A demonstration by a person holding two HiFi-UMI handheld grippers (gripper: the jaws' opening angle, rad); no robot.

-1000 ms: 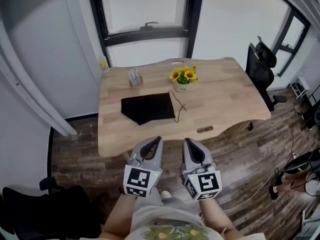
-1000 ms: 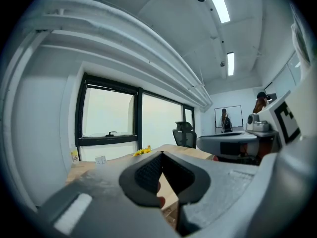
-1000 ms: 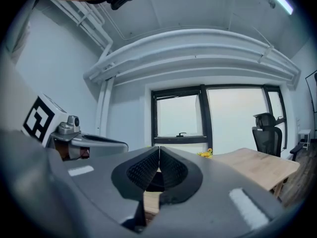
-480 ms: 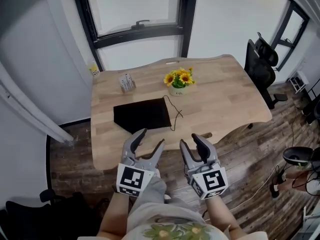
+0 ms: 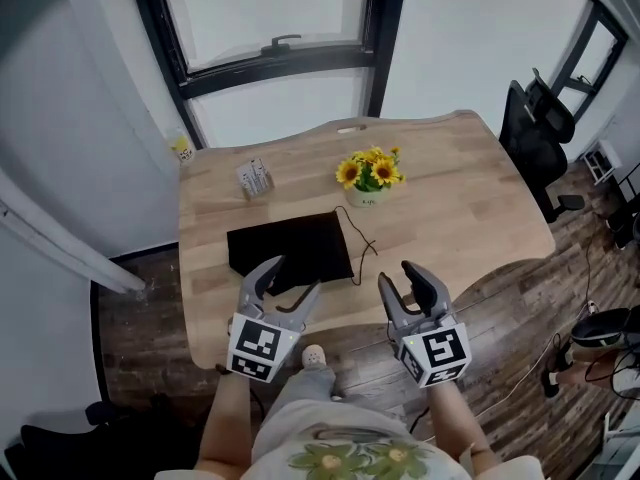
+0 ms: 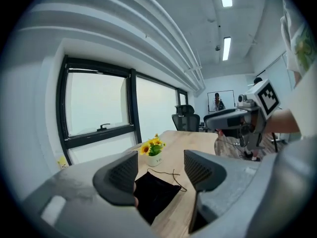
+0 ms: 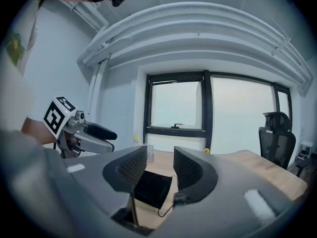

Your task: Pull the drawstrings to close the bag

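A flat black drawstring bag (image 5: 290, 250) lies on the wooden table (image 5: 460, 198), left of centre. Its thin black drawstring (image 5: 362, 240) loops out from its right end. Both grippers hover at the table's near edge, short of the bag. My left gripper (image 5: 292, 276) is just before the bag's near side, and my right gripper (image 5: 400, 276) is to the right of it. Their jaws have just been opening and nothing is between them. The left gripper view shows the bag (image 6: 156, 192) ahead between the jaws. The right gripper view shows the bag (image 7: 153, 188) and its string (image 7: 166, 209).
A white pot of yellow flowers (image 5: 370, 173) stands just behind the bag's right end. A small white holder (image 5: 255, 178) sits at the back left. A black office chair (image 5: 540, 133) is beyond the table's right end. A window wall runs behind the table.
Both grippers have moved forward from in front of the person's body to the table's near edge. Both went from shut to open.
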